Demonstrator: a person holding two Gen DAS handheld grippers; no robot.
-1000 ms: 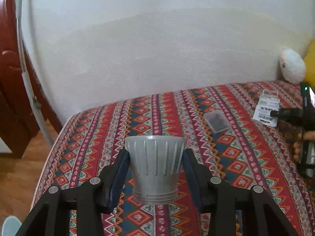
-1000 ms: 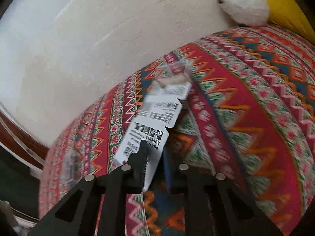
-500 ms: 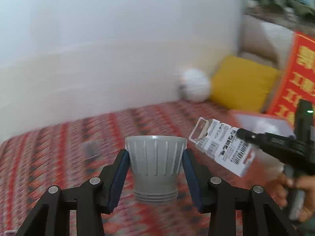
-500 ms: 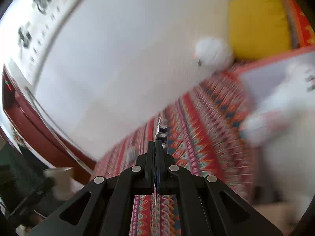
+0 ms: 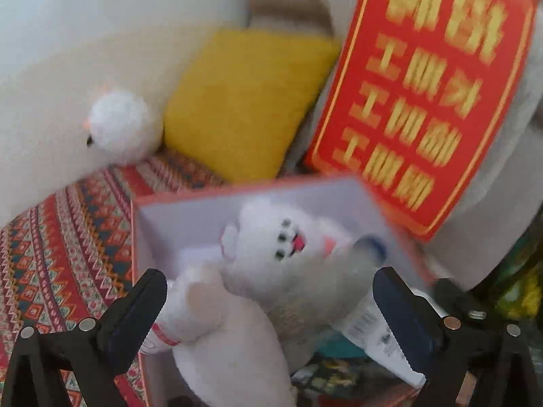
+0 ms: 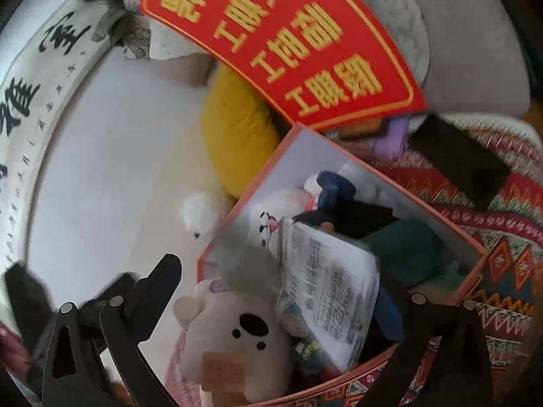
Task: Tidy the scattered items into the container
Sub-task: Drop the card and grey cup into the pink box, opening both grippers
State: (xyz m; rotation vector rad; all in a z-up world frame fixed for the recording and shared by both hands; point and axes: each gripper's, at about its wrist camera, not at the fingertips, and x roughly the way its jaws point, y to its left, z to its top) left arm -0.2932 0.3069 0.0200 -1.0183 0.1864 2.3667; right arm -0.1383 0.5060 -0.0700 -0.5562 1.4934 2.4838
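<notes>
Orange-rimmed box on the patterned bedspread, crowded with a white plush, a grey plush, a printed packet and a blurred grey cup. Left gripper over the box, fingers spread wide, nothing pinched; cup a smear between them above the plush. Right gripper likewise spread wide and empty, packet lying on top of the pile beneath. Yellow cushion and red banner behind.
</notes>
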